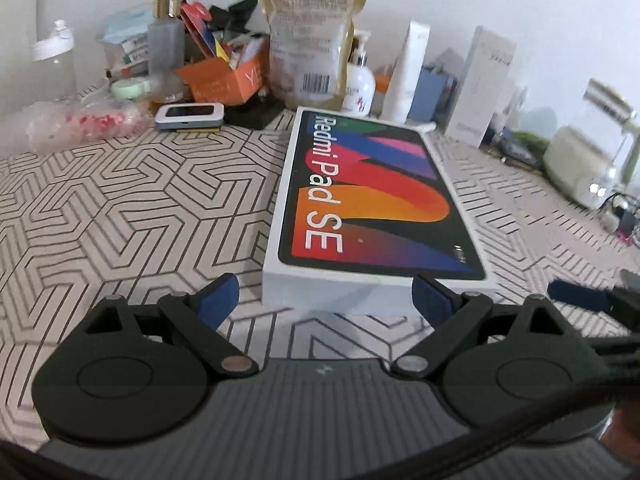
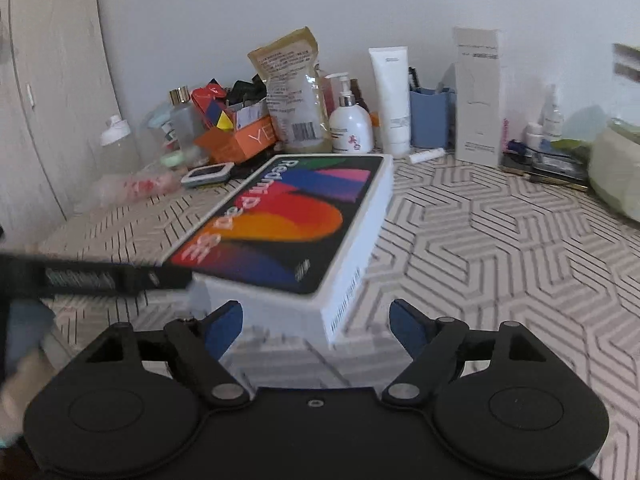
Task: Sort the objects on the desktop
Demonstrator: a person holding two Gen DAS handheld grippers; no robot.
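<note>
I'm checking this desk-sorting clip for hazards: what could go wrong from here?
1. The flat white tablet box with the colourful lid lies close before both open grippers, left gripper and right gripper; pushing it back could topple the tan stand-up pouch.
2. The white pump bottle beside the pouch might tip too.

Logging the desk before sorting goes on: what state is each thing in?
Tablet box: closed, lying flat.
Left gripper: open, empty.
Right gripper: open, empty.
Brown pouch: upright.
Pump bottle: upright.
White tube: standing on its cap.
Orange box: open, stuffed.
</note>
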